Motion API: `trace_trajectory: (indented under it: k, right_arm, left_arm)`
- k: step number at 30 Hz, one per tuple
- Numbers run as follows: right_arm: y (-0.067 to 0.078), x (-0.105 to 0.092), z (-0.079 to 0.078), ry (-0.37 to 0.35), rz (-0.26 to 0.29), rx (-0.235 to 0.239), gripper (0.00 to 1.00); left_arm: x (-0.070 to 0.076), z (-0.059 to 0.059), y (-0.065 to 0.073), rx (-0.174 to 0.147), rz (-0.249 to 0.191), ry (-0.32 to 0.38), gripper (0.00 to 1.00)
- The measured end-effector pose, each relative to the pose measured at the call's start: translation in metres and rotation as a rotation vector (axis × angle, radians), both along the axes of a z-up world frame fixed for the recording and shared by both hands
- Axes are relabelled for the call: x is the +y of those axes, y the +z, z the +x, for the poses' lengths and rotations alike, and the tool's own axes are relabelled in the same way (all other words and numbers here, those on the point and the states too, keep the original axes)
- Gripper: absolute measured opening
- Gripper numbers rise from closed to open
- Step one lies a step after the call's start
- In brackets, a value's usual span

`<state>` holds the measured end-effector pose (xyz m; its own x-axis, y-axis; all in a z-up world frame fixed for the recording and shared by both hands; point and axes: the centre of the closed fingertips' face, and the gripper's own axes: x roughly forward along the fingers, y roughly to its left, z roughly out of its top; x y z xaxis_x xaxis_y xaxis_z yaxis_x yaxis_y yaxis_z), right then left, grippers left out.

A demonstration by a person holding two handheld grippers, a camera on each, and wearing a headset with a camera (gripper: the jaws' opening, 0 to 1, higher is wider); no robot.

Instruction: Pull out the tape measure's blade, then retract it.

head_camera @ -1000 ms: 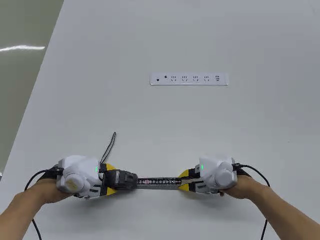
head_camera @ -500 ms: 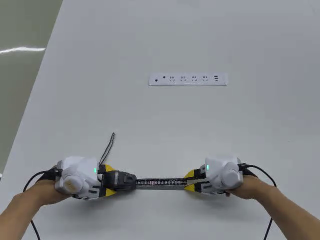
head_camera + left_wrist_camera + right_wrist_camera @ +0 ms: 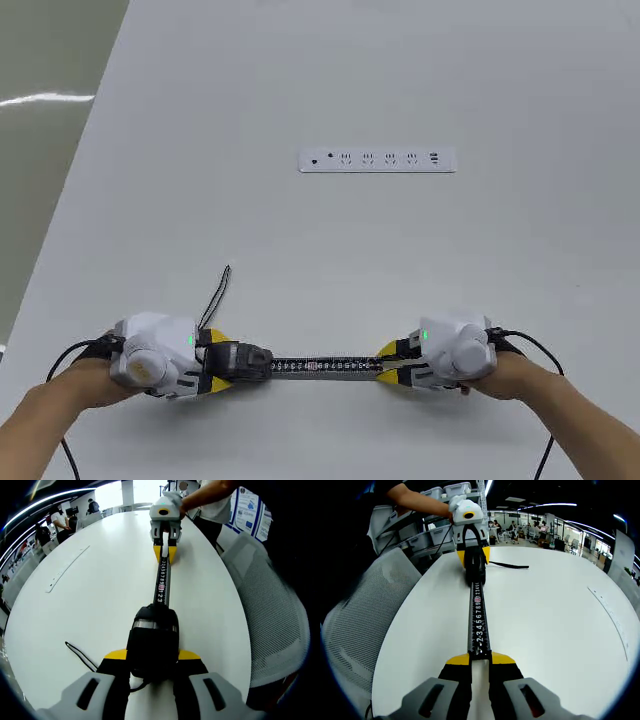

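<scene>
At the near edge of the surface [image 3: 350,260], the right gripper [image 3: 390,362], jaws clamped on the blade [image 3: 325,365] tip, has slid further right while the left gripper [image 3: 214,366] clamps the tape measure [image 3: 245,361] body, so the pull-out is advancing, with retraction still ahead.

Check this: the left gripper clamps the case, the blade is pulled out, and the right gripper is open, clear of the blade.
Wrong on one point: the right gripper is shut on the tip of the blade, as the right gripper view shows. The left gripper does clamp the case, and the blade is pulled out.
</scene>
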<state>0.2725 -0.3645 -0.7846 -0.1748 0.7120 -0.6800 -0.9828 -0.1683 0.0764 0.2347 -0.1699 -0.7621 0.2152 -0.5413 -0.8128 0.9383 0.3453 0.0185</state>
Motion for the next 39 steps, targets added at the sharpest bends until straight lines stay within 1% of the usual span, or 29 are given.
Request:
trace_trajectory:
  k: [9, 20, 31, 39]
  right_arm:
    - [-0.001, -0.008, 0.001, -0.004, -0.006, -0.003, 0.10]
    - [-0.002, -0.018, 0.002, -0.012, -0.013, 0.003, 0.10]
    - [-0.001, -0.025, 0.003, -0.018, -0.014, 0.009, 0.10]
    - [-0.003, -0.032, 0.004, -0.021, -0.019, 0.010, 0.10]
  left_arm:
    - [0.000, 0.000, -0.001, 0.002, 0.006, -0.003, 0.29]
    - [-0.001, 0.000, -0.001, 0.006, 0.012, -0.008, 0.29]
    - [-0.001, -0.001, 0.000, 0.007, 0.017, -0.008, 0.29]
    - [-0.001, -0.001, -0.001, 0.009, 0.023, -0.011, 0.29]
